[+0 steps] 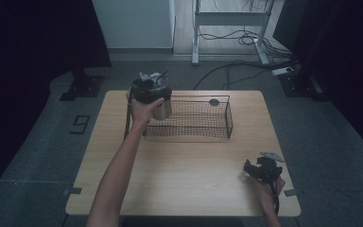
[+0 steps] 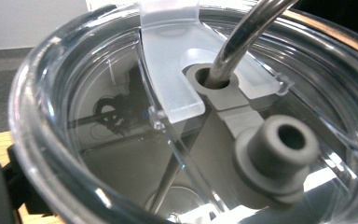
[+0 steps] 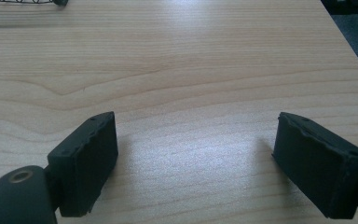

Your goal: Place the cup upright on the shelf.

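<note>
On the wooden desk (image 1: 184, 165), a black wire-mesh basket (image 1: 203, 118) stands near the far edge, its long side running across the desk. A small dark round object (image 1: 214, 102) sits at the basket's far rim; what it is cannot be told.

The left hand (image 1: 142, 113) reaches to the basket's left end, near the far left corner of the desk, and holds the left gripper (image 1: 150, 87) above a metal tumbler (image 1: 162, 109). The tumbler stands upright at the left end of the basket, its lower body behind the mesh. In the left gripper view, the tumbler's clear plastic lid (image 2: 121, 140) sits very close to the camera, with a frosted sliding tab (image 2: 168, 56), a metal straw (image 2: 242, 37) passing through a grey grommet, and a grey rubber plug (image 2: 275, 149) just beside it. Whether this gripper clasps the tumbler or is loosened cannot be told; its jaws are hidden.

The right hand (image 1: 267, 189) rests near the near right corner of the desk, holding the right gripper (image 1: 255, 170) low over the wood. In the right gripper view its jaws stand spread wide apart (image 3: 196, 158) over bare tabletop, grasping nothing.
</note>
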